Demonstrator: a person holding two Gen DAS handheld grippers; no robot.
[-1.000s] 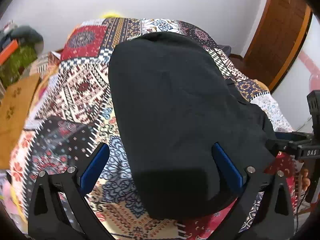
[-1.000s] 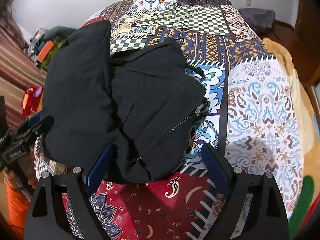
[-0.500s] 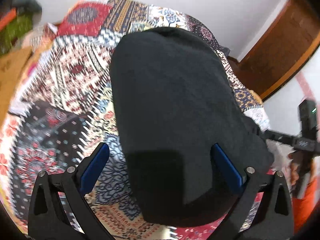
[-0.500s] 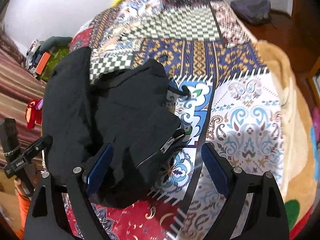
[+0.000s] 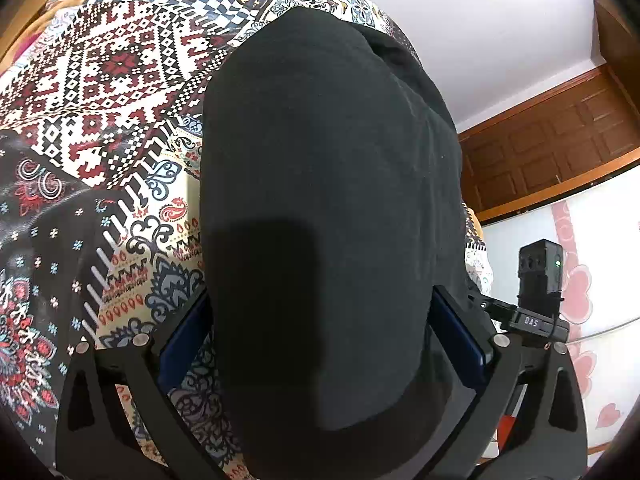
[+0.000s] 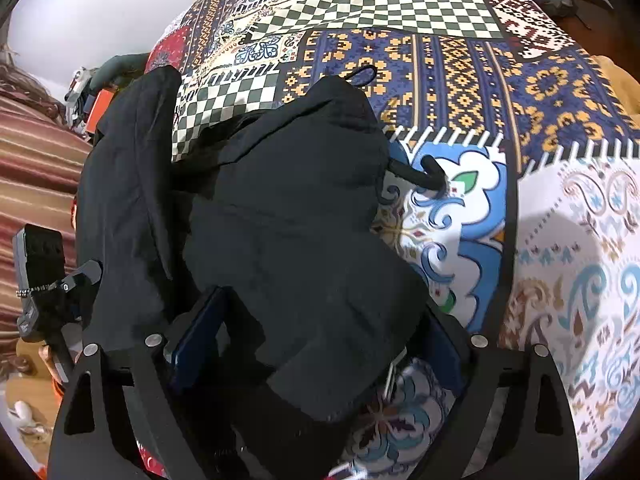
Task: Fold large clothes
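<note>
A large black garment (image 5: 328, 184) lies folded on a patchwork-patterned bedspread (image 5: 104, 92). My left gripper (image 5: 320, 332) is open, its blue-padded jaws straddling the garment's near end, close above the cloth. In the right wrist view the garment's bunched part with drawcords (image 6: 296, 220) fills the middle. My right gripper (image 6: 316, 344) is open with its jaws either side of that bunched cloth. The right gripper's body shows at the right edge of the left wrist view (image 5: 536, 312), and the left gripper's body at the left of the right wrist view (image 6: 44, 280).
The bedspread (image 6: 560, 240) stretches to the right and far side. A wooden door (image 5: 560, 152) and a white wall stand beyond the bed. A striped cloth (image 6: 28, 160) and cluttered items (image 6: 92, 92) lie at the left.
Both grippers have moved forward and down onto the garment; the cloth now sits between each pair of open jaws and fills more of both views.
</note>
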